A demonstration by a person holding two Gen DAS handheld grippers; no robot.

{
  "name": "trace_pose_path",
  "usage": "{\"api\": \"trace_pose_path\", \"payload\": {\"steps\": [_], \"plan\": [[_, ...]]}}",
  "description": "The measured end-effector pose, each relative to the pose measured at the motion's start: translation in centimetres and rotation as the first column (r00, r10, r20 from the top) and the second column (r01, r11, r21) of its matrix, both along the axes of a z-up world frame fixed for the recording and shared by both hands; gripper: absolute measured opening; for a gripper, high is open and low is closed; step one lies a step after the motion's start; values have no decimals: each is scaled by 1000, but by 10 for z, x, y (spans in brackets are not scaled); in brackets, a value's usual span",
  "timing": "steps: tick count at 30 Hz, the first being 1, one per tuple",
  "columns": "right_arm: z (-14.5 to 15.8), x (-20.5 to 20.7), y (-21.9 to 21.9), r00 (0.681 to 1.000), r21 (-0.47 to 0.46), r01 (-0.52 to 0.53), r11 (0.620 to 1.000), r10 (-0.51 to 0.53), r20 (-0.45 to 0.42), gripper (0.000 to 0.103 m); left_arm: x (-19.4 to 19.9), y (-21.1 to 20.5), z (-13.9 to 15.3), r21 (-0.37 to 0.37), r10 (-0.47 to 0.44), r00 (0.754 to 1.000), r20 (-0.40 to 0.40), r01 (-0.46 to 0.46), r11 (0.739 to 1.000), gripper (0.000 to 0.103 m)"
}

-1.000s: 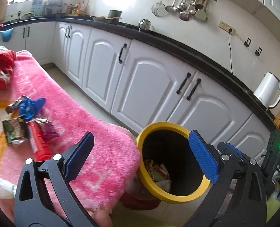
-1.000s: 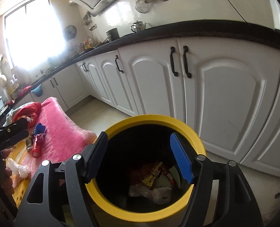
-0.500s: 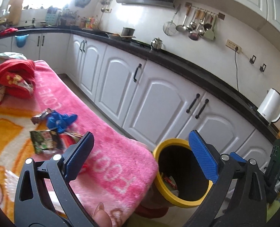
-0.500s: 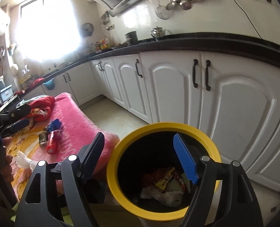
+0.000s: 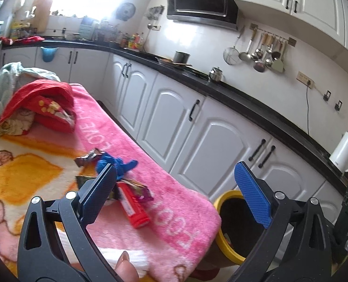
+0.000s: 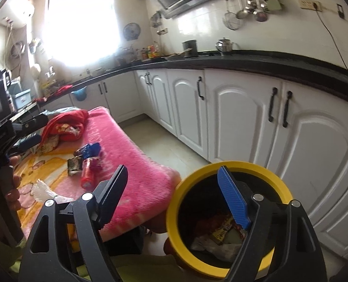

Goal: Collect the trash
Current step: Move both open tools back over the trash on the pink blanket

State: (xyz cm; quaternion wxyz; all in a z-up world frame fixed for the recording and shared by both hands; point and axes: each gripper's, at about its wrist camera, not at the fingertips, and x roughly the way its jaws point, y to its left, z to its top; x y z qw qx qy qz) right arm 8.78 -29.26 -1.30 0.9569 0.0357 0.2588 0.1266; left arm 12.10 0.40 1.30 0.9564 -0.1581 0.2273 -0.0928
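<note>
While both tools stand wide and empty, the work ahead sits on the pink blanket [image 5: 174,202]. Nearest the left tool [image 5: 174,192], a white crumpled bag or tissue [image 5: 127,256] lies by the blanket's near edge, partly hidden behind the tool's frame. Just beyond it, under the left finger, rests a red tube [image 5: 132,208], touching a dark foil wrapper [image 5: 82,181] and a purple-edged wrapper [image 5: 141,189]; a blue crumpled glove [image 5: 117,164] and another foil scrap [image 5: 88,158] lie a little farther on.

All of it looks light. The wrappers and glove are probably soft and will crush flat, so a pinch across the bunched middle should hold; foil may slip. The tube seems stiffer and is best taken across its body.

The right tool [image 6: 174,195] hovers near the yellow-rimmed bin [image 6: 181,197], which stands on the floor just beside the blanket's corner and already holds wrappers. Open floor separates it from the white cabinets [image 6: 244,122], leaving room to swing. Farther back, red clothing [image 5: 40,98] is heaped at the blanket's far end.
</note>
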Motion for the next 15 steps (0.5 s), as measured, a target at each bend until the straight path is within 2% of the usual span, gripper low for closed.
{"api": "trace_pose_path", "payload": {"steps": [15], "plan": [[-6,20,97,976,-27,-216,976,214,-50,77,4,77,-6,-50,169,985,-22,-170,984,92]]}}
